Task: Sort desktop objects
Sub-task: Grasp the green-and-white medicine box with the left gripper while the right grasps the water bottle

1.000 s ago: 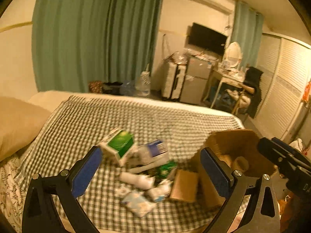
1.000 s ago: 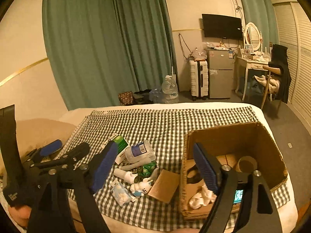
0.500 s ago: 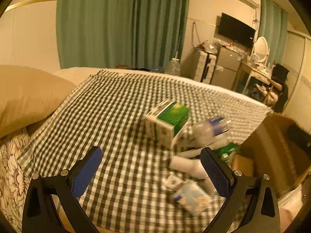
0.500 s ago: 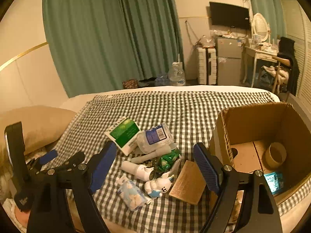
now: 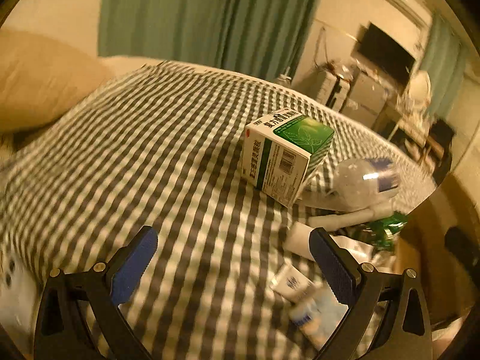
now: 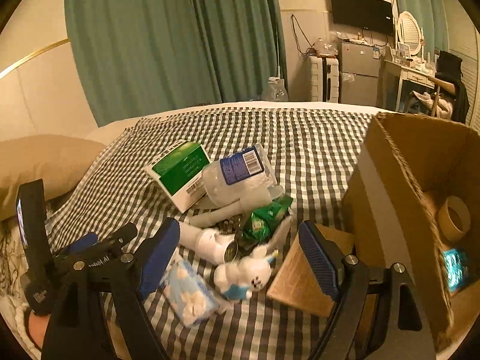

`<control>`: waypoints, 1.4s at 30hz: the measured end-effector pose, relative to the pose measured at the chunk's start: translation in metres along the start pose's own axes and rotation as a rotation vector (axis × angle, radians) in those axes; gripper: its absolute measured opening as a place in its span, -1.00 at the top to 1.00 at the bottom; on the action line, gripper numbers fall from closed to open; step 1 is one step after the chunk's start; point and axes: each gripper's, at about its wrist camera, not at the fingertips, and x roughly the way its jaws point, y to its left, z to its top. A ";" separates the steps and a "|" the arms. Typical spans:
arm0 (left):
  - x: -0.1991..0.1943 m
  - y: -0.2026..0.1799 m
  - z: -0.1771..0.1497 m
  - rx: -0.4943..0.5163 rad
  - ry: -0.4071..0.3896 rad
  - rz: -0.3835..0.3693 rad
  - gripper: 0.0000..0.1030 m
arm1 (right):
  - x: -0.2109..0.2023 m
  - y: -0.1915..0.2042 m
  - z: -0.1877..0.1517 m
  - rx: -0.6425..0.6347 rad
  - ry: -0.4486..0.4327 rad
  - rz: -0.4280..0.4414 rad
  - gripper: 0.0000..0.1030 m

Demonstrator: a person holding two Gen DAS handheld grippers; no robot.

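Left wrist view blurs the tissue pack (image 5: 315,312); both grippers (image 5: 232,249) (image 6: 240,246) gape, holding nothing.

Both tilted downward, blue pads spread wide with nothing pinched: left tool (image 5: 232,258) in its own view, right tool (image 6: 240,249) just right of it.

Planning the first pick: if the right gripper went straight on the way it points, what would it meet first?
Probably the small white rabbit figure, lying between the open right gripper jaws' line; the white tube lies just behind. Depth is hard to judge.
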 end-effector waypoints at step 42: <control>0.125 -0.029 0.078 0.249 -0.064 -0.297 -0.79 | 0.129 0.020 0.026 -0.229 0.085 -0.086 -0.76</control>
